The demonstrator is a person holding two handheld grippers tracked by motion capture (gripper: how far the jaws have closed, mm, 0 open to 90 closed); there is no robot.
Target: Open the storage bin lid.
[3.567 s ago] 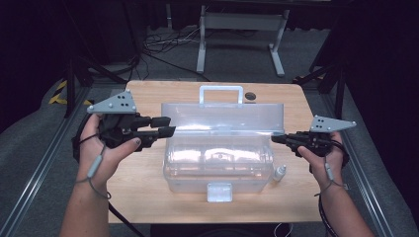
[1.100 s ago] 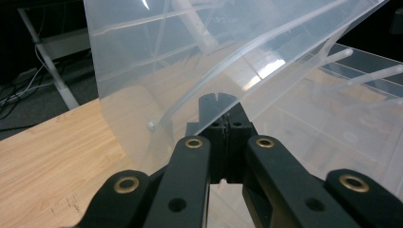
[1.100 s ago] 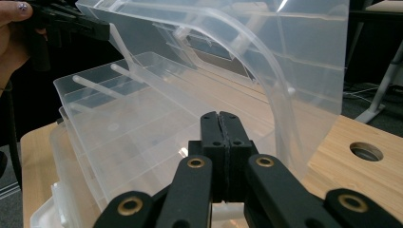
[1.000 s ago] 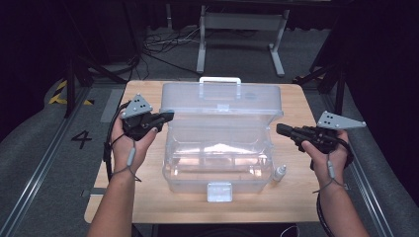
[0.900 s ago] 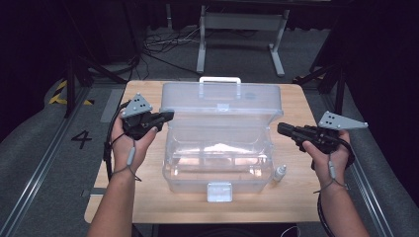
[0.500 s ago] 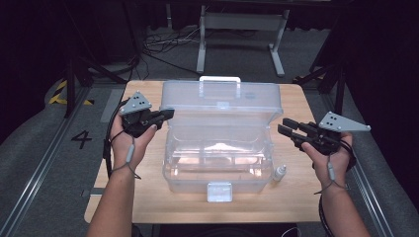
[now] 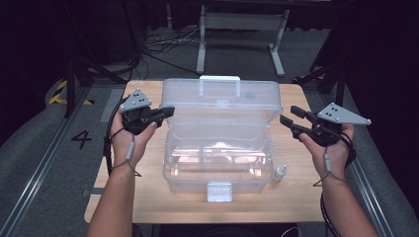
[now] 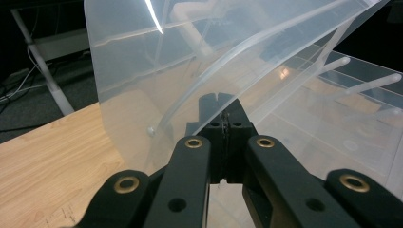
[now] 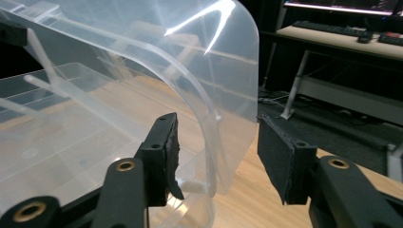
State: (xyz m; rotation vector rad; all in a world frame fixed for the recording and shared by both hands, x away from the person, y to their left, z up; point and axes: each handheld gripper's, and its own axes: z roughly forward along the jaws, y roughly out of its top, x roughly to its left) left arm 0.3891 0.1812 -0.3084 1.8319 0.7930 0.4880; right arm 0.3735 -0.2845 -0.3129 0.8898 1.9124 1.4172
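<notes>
High view: we see a clear plastic box (image 7: pixel 217 165) standing mid-tabletop (image 7: pixel 291 202), its lid (image 7: pixel 222 101) raised upright at the far side, white latch (image 7: pixel 219 191) at the near wall.
Left gripper (image 7: pixel 165 111): we hold it at the lid's left edge; in the left gripper view (image 8: pixel 222 102) the jaws are pressed together on that thin clear edge.
Right gripper (image 7: pixel 290 118): our jaws have just been opening and now stand wide; in the right gripper view (image 9: pixel 216 142) the lid's curved right edge (image 9: pixel 209 118) runs between the pads, which do not press on it.
Lid: held up by the left gripper alone, tilted slightly back.
Small bottle (image 7: pixel 279 173): upright on the tabletop, just beside the box's near right corner.
Hands: our left hand (image 7: pixel 131 138) and right hand (image 7: pixel 328 148) flank the box, well apart.
</notes>
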